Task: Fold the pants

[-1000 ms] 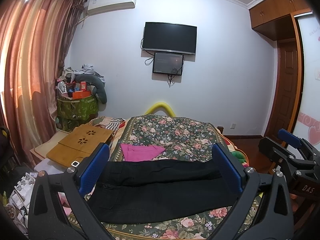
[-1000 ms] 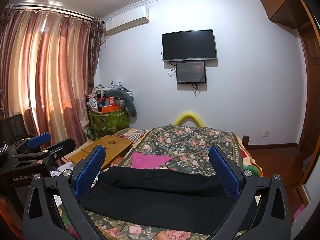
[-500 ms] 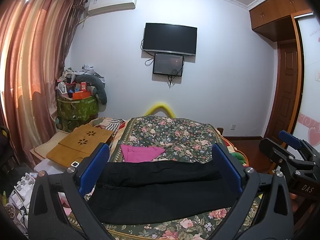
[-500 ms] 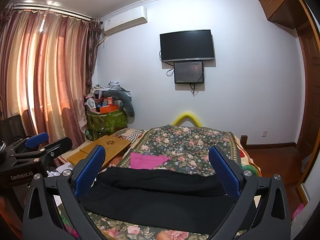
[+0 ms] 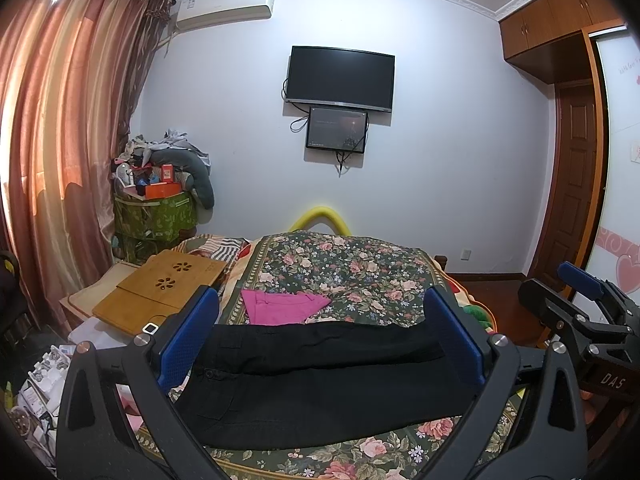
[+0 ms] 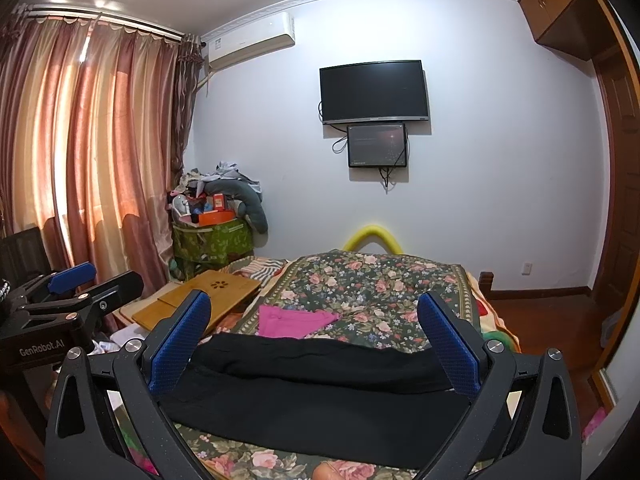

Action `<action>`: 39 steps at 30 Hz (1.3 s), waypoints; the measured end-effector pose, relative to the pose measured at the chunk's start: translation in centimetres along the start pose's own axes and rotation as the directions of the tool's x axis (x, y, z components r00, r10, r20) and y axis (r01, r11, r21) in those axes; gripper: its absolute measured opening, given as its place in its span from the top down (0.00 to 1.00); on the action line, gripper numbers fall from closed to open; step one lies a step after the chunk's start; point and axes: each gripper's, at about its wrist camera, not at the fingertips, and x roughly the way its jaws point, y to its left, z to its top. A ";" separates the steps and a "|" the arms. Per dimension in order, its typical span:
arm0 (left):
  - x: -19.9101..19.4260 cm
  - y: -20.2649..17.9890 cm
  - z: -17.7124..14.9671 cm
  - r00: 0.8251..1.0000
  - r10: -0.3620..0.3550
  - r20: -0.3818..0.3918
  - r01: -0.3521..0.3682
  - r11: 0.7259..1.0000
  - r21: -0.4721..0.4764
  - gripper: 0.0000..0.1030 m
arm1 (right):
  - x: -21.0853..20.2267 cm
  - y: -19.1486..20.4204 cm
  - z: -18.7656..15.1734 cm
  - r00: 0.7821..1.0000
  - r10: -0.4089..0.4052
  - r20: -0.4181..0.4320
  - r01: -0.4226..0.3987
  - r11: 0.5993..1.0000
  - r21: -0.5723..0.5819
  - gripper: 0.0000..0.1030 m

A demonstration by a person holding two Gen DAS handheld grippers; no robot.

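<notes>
Two grippers hover above the near edge of the bed [image 5: 344, 268], and almost nothing has shifted over the last second: each view has only drifted a touch, and the black pants [image 5: 320, 384] lie exactly as they did. The left gripper [image 5: 320, 340] has its fingers [image 5: 188, 340] spread wide and empty, and the right gripper [image 6: 316, 344] is just as released, holding nothing. That stillness suggests the fold has not begun; both tools seem poised for a first grasp.

The pants stretch crosswise over the near part of the flowered bedspread, legs laid roughly together, the pocketed end toward the left. A pink cloth [image 5: 282, 306] rests just beyond them.

Behind stand a wooden lap tray [image 5: 160, 284], pink curtains [image 5: 60, 140], a wall television [image 5: 340, 74] and an air conditioner [image 5: 226, 6].
</notes>
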 end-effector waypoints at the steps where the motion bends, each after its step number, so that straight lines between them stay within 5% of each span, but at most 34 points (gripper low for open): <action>1: 0.0 0.0 0.0 1.000 0.000 0.000 0.000 1.000 0.000 0.00 | 0.0 -0.1 0.0 1.000 -0.001 0.001 0.001 1.000 -0.001 0.00; 21: 1.5 0.4 0.4 1.000 -0.010 -0.007 0.010 1.000 0.002 0.00 | 1.6 0.3 -0.5 0.999 -0.007 -0.035 0.007 1.000 -0.001 0.00; 32: 10.1 3.3 0.8 0.995 0.045 -0.091 -0.044 0.999 0.014 0.00 | 9.3 -2.6 -2.1 0.982 -0.005 -0.189 0.005 1.000 -0.002 0.01; 39: 19.5 7.1 0.6 0.970 0.127 -0.208 -0.119 0.992 0.049 0.00 | 14.9 -5.2 -3.8 0.956 -0.030 -0.291 0.024 0.999 -0.024 0.01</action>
